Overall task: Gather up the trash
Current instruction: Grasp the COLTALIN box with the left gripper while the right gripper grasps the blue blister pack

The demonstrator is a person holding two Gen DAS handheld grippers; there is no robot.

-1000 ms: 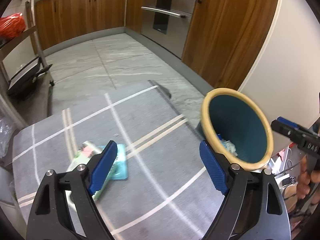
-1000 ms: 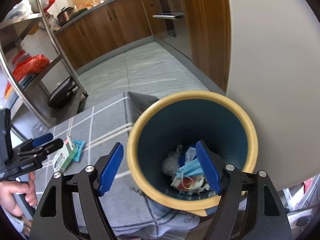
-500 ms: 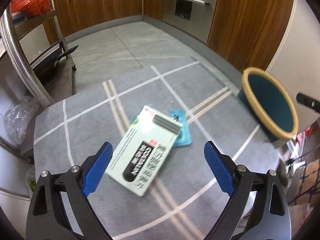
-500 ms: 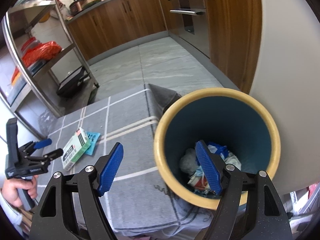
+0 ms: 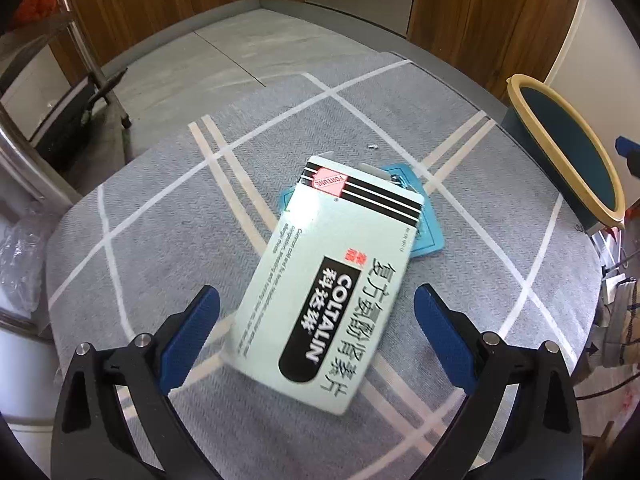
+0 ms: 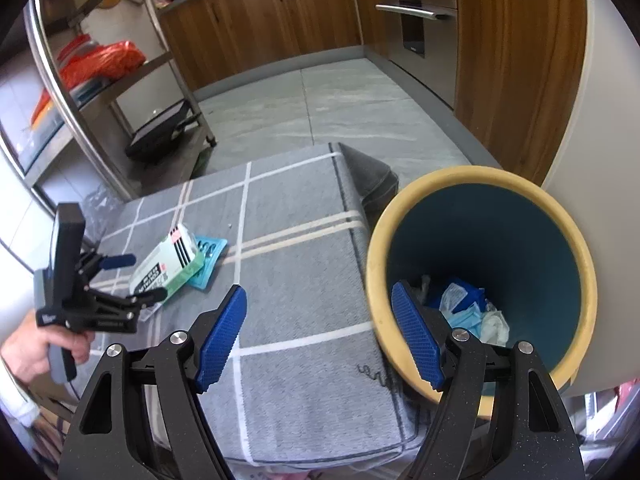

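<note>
A pale green medicine box (image 5: 328,284) lies flat on the grey checked cloth over the counter (image 5: 152,208), partly covering a blue packet (image 5: 428,236); both wait to be collected. The left gripper (image 5: 316,336) hangs just above the box with its jaws spread wide, either side of the near end, the pads clear of the cardboard. At the right of the frame stands the bin (image 5: 568,152), seen only edge-on. The right wrist view looks straight into the bin (image 6: 480,264), where a face mask and crumpled tissues (image 6: 472,312) already lie, so part of the job looks done. The right gripper (image 6: 320,336) holds nothing, its jaws apart and straddling the yellow rim. At lower left of that view, a hand (image 6: 36,348) grips the left tool.
</note>
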